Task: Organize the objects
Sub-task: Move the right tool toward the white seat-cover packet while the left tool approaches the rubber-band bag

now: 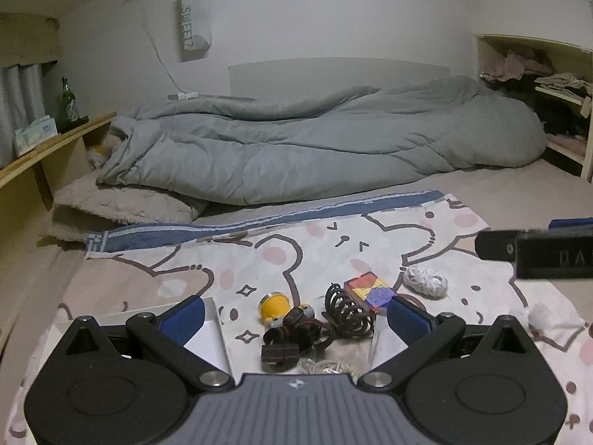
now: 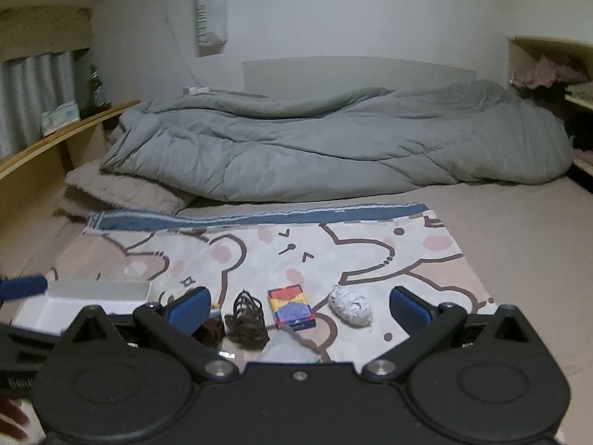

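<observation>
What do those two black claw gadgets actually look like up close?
Both are matte black plastic with round pivot discs and silver bolts. The left gripper has blue ribbed fingers and a grey ridged centre plate; the right gripper has matching blue fingers.

Bed (image 1: 519, 189) with grey duvet (image 1: 315, 141), bear-print cloth (image 1: 296, 252); on it white box (image 2: 85, 302), card pack (image 2: 291, 306), hair claw (image 2: 246, 320)

Grey duvet (image 1: 315, 141) against white wall (image 1: 333, 18)
</observation>
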A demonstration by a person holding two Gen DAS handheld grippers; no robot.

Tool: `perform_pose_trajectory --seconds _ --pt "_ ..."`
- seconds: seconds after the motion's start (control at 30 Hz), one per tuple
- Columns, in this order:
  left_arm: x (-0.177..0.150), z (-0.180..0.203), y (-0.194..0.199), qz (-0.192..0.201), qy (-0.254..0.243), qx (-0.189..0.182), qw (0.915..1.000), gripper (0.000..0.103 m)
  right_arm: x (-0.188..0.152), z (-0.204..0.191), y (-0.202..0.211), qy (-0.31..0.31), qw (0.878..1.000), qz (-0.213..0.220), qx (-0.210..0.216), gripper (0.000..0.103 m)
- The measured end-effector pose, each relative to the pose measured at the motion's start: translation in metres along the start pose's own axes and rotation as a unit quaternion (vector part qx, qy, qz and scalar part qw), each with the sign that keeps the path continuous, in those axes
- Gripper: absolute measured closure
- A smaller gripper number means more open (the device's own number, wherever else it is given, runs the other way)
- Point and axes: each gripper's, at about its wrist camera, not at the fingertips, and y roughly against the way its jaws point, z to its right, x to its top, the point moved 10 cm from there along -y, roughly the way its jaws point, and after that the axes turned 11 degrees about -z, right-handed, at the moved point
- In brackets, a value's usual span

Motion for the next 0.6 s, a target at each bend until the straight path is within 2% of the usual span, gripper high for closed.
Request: perform_pose_trajectory --seconds 0.1,0.2,0.37,0.47,0.6 --pt "-0.004 0.003 -0.015 0.0 0.005 0.0 1.0 0.0 0.001 0.003 -0.02 -0.019 1.0 -0.008 0.009 0.0" --pt "-0.01 0.006 -0.03 -0.015 0.007 -0.017 0.9997 0.0 -0.003 0.006 -0.04 -0.039 0.999 -0.02 0.018 0.0" --pt "-0.02 0.007 -0.053 -0.052 -0.007 -0.036 0.998 0.0 -0.022 0.007 -0.072 -0.067 0.994 -0.074 0.037 0.0" --pt "-0.025 0.006 -0.063 -0.062 -0.02 -0.045 0.9969 0.0 -0.037 0.005 -0.095 -0.112 0.985 -0.117 0.061 0.0" --pt "-0.035 0.005 -0.072 -0.082 -0.036 -0.048 0.9948 0.0 -0.059 0.003 -0.13 -0.178 0.965 -0.176 0.081 0.01"
